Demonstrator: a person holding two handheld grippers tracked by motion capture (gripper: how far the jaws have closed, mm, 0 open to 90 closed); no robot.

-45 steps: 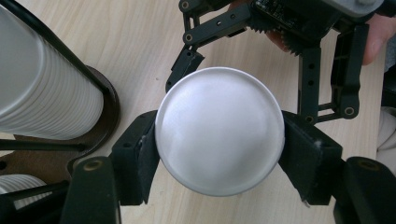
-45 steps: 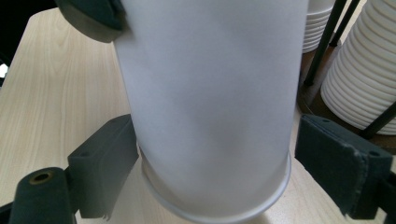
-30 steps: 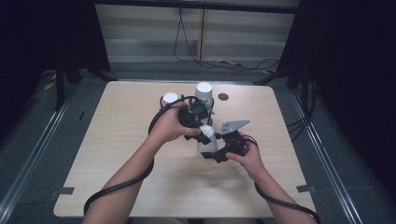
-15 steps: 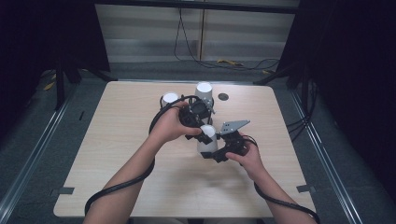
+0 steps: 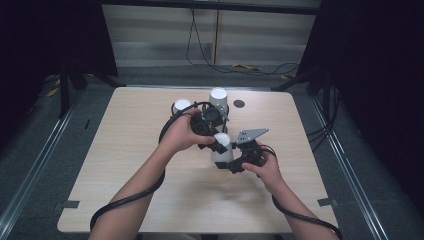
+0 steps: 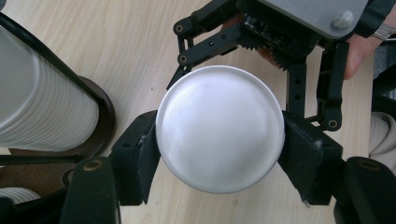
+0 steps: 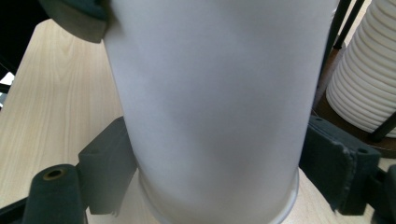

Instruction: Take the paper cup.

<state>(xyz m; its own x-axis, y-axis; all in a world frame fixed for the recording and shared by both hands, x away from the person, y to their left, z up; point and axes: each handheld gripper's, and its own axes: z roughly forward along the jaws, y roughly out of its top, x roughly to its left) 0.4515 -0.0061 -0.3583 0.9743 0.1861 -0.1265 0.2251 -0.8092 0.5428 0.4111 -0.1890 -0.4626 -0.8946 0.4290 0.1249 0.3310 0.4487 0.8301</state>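
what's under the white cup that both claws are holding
Beneath the white cup, bare wooden table shows around it, and the right claw lower down. The spot directly below is covered by the cup itself.

Left tool (image 6: 219,154) clamps white cup (image 6: 220,128); right tool (image 6: 261,60) beyond.
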